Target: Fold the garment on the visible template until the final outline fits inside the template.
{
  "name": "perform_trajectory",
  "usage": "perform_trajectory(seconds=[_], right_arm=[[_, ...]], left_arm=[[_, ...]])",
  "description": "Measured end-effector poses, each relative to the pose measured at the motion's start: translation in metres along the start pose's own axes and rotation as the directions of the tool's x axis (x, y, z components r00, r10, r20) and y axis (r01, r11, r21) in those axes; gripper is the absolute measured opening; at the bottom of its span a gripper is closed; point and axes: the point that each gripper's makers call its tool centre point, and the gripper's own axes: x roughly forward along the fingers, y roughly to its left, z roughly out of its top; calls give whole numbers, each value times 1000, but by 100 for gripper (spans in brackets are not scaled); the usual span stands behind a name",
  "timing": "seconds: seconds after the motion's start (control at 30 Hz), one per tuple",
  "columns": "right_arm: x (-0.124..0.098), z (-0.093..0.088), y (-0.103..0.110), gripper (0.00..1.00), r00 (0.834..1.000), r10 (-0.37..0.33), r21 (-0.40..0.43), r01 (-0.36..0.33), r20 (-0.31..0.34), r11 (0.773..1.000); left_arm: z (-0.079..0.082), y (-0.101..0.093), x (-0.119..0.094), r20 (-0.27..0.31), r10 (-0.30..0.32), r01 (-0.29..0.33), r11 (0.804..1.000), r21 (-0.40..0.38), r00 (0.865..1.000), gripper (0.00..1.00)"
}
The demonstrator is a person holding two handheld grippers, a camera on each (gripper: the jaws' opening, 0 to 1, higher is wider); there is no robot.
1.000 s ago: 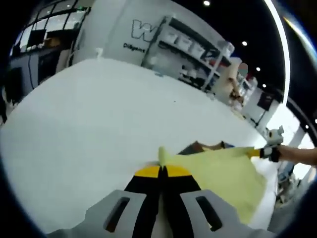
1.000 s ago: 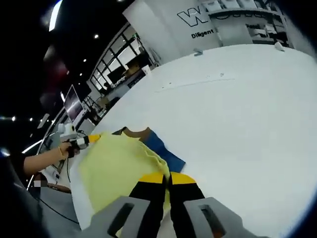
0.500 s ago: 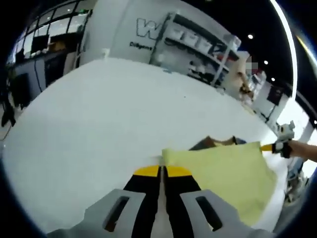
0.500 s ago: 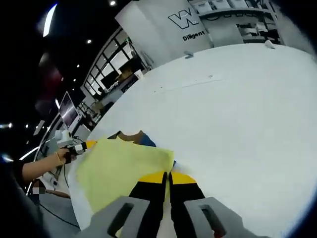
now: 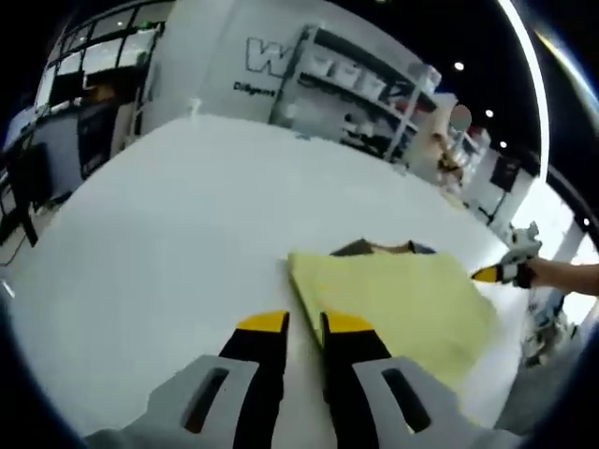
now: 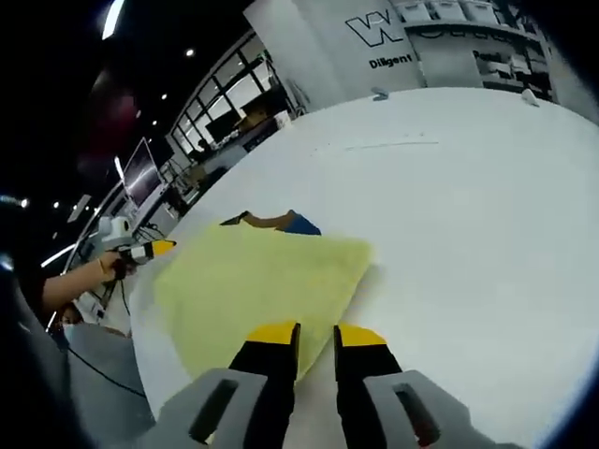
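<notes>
**Yellow cloth laid flat, both tools free**

Spread flat on the wide white bench [image 5: 168, 234]: a thin pale-yellow fabric garment [image 5: 393, 299], just ahead of the left tool [image 5: 304, 325] and slightly to its right. Left tool jaws parted, pinching nothing, tips short of the cloth's near corner. Same for the right tool [image 6: 316, 335]: jaws apart, empty, tips at the garment's near edge. Peeking from under the far edge, a brown and blue flat piece [image 6: 276, 222], likely the template, mostly covered.

Likely soft, light and limp: prone to sagging, wrinkling and sliding on the smooth bench. Best taken at corners or along an edge, both layers pinched together, then lifted and laid over without dragging. Hard to tell whether the outline already fits.
</notes>
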Motion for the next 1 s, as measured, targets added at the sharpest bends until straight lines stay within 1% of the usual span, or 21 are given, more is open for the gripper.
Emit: perform_trajectory(seconds=[0.03,0.07,0.1,0.17,0.2,0.3,0.33,0.4,0.43,0.5,0.53,0.57,0.63,0.7,0.73,0.83,0.9,1.0], right_arm=[[-1,-4,4,11,1000,-1,-7,1,-5,1000],[-3,-8,7,11,1000,3,-15,-3,-18,1000],[-4,-11,10,12,1000,5,-20,-5,-23,1000],[-8,-15,16,13,1000,13,-25,-13,-28,1000],[-10,-18,19,14,999,16,-26,-17,-32,1000],[-14,-24,23,14,999,19,-34,-20,-37,999],[-17,-28,27,14,999,21,-28,-22,-39,999],[-20,-33,28,14,999,23,-15,-24,-38,1000],[-22,-35,29,14,999,24,-9,-25,-37,1000],[-24,-40,32,14,999,25,-4,-25,-42,1000],[-25,-42,33,14,999,25,-1,-25,-45,1000],[-24,-43,32,14,999,29,3,-29,-46,1000],[-25,-47,34,13,998,37,13,-37,-48,999],[-28,-53,34,13,998,33,11,-32,-56,999],[-29,-55,34,13,998,33,13,-32,-60,999],[-31,-60,37,12,997,40,13,-39,-67,999],[-32,-64,40,10,996,48,8,-48,-78,999],[-34,-67,41,6,997,43,-2,-43,-64,999]], left_arm=[[-5,-4,-2,-20,-8,9,1000,27,1000,14],[-7,-5,-3,-27,-10,11,999,34,1000,16],[-12,-8,-4,-46,-18,20,999,46,999,18],[-15,-17,-6,-55,-42,45,998,52,998,21],[-17,-17,-7,-60,-50,53,997,48,997,22],[-29,-29,-13,-93,-76,81,995,60,993,22],[-37,-29,-17,-115,-77,86,994,72,990,22],[-40,-30,-19,-124,-79,88,993,74,989,22],[-45,-29,-24,-131,-77,87,994,69,988,22],[-45,-29,-25,-131,-77,87,994,66,988,21],[-48,-30,-28,-130,-84,90,995,38,988,20],[-50,-31,-29,-132,-87,93,995,36,987,20],[-56,-25,-33,-155,-85,92,995,38,984,19],[-65,-29,-38,-173,-92,100,994,38,981,15],[-67,-26,-39,-180,-90,98,994,38,979,13],[-69,-27,-42,-179,-94,99,995,21,979,8],[-69,-25,-41,-171,-103,105,994,2,980,5],[-72,-26,-39,-171,-99,99,995,-9,980,4]])
